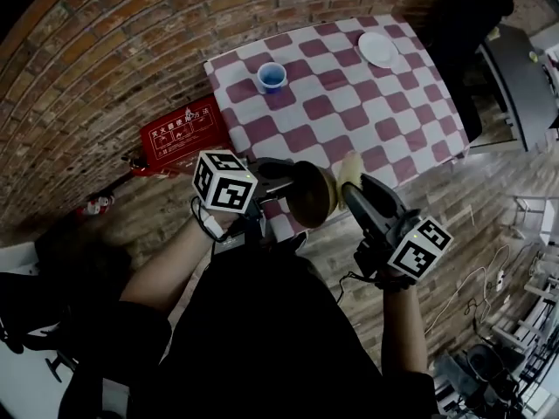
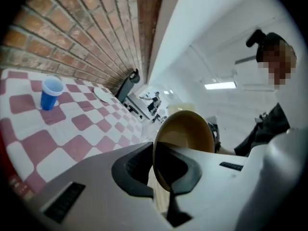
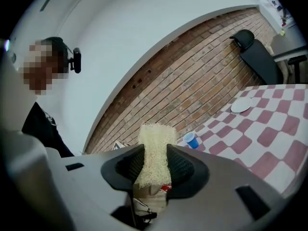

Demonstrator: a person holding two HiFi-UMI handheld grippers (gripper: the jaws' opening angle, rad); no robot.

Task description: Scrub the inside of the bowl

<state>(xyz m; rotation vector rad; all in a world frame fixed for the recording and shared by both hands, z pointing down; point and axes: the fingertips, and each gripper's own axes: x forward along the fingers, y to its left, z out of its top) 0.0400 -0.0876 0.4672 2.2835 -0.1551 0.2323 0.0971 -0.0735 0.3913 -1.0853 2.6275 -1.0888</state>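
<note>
In the head view, a brown bowl (image 1: 312, 195) is held on edge in the air, just off the near edge of the table. My left gripper (image 1: 293, 182) is shut on its rim. In the left gripper view the bowl (image 2: 188, 128) stands tilted, its rim pinched between the jaws of the left gripper (image 2: 162, 171). My right gripper (image 1: 351, 187) is shut on a pale yellow scrub pad (image 1: 349, 169), which is right beside the bowl's rim. In the right gripper view the scrub pad (image 3: 155, 150) sticks up between the jaws of the right gripper (image 3: 154, 171).
The table (image 1: 410, 120) has a red-and-white checked cloth. On it stand a blue cup (image 1: 271, 77) and, at the far end, a white plate (image 1: 378, 49). A red box (image 1: 182, 132) lies on the floor by the brick wall. A black chair (image 1: 467, 33) stands beyond the table.
</note>
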